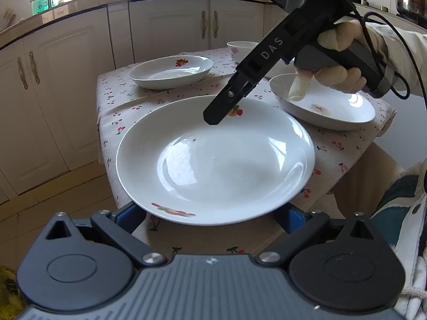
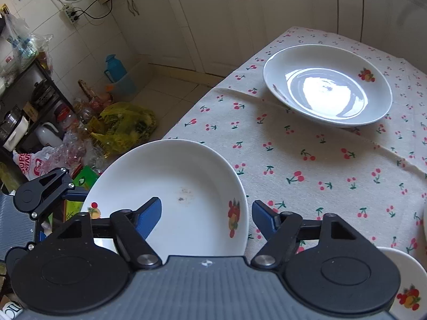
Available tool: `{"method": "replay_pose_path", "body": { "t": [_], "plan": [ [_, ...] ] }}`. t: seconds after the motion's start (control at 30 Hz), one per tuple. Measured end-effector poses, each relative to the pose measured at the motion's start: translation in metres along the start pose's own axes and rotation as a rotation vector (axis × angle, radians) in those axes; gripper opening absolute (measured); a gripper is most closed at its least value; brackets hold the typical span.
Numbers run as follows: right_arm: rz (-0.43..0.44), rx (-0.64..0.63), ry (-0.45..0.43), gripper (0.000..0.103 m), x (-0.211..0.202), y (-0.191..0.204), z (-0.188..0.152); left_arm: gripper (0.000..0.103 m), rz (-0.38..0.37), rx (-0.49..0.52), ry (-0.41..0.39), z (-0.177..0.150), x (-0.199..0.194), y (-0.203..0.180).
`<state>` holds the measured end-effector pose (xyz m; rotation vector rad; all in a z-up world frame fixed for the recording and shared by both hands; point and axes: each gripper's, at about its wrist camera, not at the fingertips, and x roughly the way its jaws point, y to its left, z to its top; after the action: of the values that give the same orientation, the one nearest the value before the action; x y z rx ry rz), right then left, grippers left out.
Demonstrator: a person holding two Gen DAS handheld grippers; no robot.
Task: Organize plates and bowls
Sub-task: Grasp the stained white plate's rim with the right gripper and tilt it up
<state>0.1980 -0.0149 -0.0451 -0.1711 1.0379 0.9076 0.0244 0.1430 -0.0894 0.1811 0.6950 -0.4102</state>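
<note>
A white deep plate (image 1: pixel 216 160) with fruit prints lies at the near corner of the cherry-print tablecloth (image 1: pixel 181 90). My left gripper (image 1: pixel 213 217) is open, its blue pads on either side of the plate's near rim, mostly hidden under it. My right gripper (image 1: pixel 217 118) hovers over the plate's far rim; in its own view it (image 2: pixel 206 217) is open, straddling the same plate's rim (image 2: pixel 170 186). A second deep plate (image 1: pixel 170 70) (image 2: pixel 328 85) sits farther back. A third plate (image 1: pixel 328 106) lies at the right, and a small bowl (image 1: pixel 241 49) (image 2: pixel 400 285) behind.
The small table stands in a kitchen with cream cabinets (image 1: pixel 170 29) behind it. Bags and clutter (image 2: pixel 88 122) cover the floor by a black shelf (image 2: pixel 24 101). The person's gloved hand (image 1: pixel 336 58) holds the right gripper above the third plate.
</note>
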Motion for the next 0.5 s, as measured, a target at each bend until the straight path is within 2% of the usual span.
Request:
{"method": "replay_pose_path", "body": {
  "t": [0.13,0.33,0.5],
  "plan": [
    [0.011,0.002,0.021,0.07,0.004,-0.002,0.001,0.1,-0.004,0.002,0.007,0.001,0.0,0.001],
    [0.031,0.026,0.025,0.07,0.002,-0.006,0.002,0.1,0.001,0.011,0.02,0.005,0.002,0.0],
    [0.01,0.029,0.013,0.07,-0.001,-0.01,0.004,0.1,-0.002,0.041,0.009,0.012,0.006,0.001]
  ]
}}
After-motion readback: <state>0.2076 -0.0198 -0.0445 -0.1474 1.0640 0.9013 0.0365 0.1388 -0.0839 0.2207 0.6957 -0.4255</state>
